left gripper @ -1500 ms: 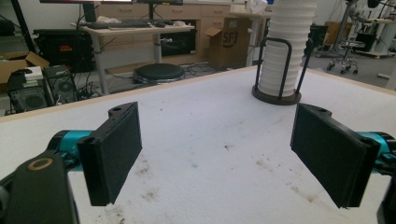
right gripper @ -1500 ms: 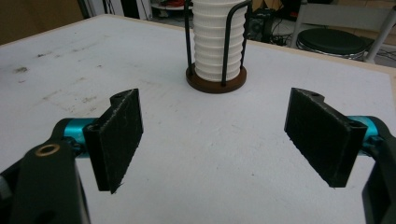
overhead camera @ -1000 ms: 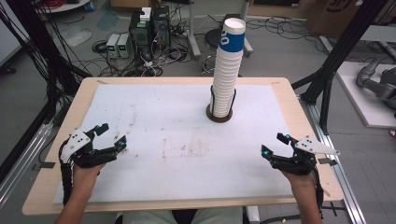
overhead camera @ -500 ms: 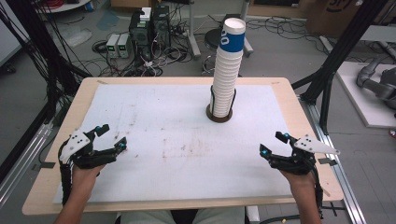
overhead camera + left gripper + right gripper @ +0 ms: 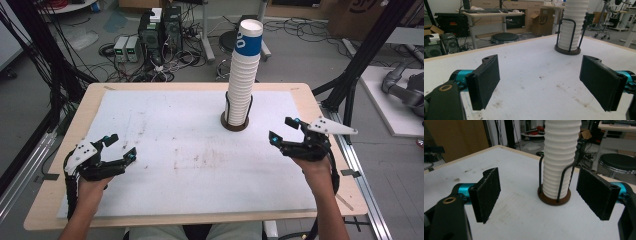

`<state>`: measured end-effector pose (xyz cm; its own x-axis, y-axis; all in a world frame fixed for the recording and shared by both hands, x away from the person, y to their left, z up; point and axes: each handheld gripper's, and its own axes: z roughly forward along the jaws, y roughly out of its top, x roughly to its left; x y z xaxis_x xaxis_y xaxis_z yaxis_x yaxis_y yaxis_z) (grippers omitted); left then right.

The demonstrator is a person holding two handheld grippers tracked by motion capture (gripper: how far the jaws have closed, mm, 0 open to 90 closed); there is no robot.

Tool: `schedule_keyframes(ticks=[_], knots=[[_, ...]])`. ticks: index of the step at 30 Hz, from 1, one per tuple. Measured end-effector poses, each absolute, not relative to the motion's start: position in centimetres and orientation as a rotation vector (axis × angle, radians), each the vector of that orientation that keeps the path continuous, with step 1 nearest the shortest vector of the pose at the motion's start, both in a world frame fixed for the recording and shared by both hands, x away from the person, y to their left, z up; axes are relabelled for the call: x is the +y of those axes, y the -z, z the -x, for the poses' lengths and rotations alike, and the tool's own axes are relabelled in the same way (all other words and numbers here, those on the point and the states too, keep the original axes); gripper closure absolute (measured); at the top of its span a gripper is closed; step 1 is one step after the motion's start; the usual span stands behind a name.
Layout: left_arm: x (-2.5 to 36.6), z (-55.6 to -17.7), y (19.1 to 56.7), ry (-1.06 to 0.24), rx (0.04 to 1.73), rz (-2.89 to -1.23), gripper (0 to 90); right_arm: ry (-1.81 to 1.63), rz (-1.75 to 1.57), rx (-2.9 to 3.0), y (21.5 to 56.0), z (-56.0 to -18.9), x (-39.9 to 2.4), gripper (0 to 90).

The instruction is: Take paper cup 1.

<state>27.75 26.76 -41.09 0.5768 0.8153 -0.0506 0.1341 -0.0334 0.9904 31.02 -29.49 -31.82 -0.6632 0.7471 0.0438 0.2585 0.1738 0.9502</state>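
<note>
A tall stack of white paper cups [image 5: 242, 75], its top cup banded blue, stands in a dark wire holder with a brown round base [image 5: 235, 122] at the table's far middle. My right gripper [image 5: 284, 129] hovers open a short way to the right of the holder, its jaws aimed at the stack [image 5: 560, 157]. My left gripper [image 5: 119, 146] is open over the white mat at the near left, far from the cups [image 5: 574, 25]. Nothing sits between either pair of jaws.
A white mat [image 5: 190, 150] covers most of the wooden table [image 5: 95, 92]. Black frame posts [image 5: 365, 55] rise at both sides. Electronics boxes and cables [image 5: 155, 35] lie on the floor beyond the far edge.
My right gripper has moved forward and up toward the cup holder. The left gripper has stayed almost where it was.
</note>
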Motion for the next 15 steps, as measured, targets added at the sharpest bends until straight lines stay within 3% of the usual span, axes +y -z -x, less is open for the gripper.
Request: schedule_keyframes(ticks=[15], knots=[[27.0,-27.8,41.3,-0.650,0.845,-1.521,16.4,-1.482,-0.842,2.078,25.9,-36.8,-25.1,19.9]])
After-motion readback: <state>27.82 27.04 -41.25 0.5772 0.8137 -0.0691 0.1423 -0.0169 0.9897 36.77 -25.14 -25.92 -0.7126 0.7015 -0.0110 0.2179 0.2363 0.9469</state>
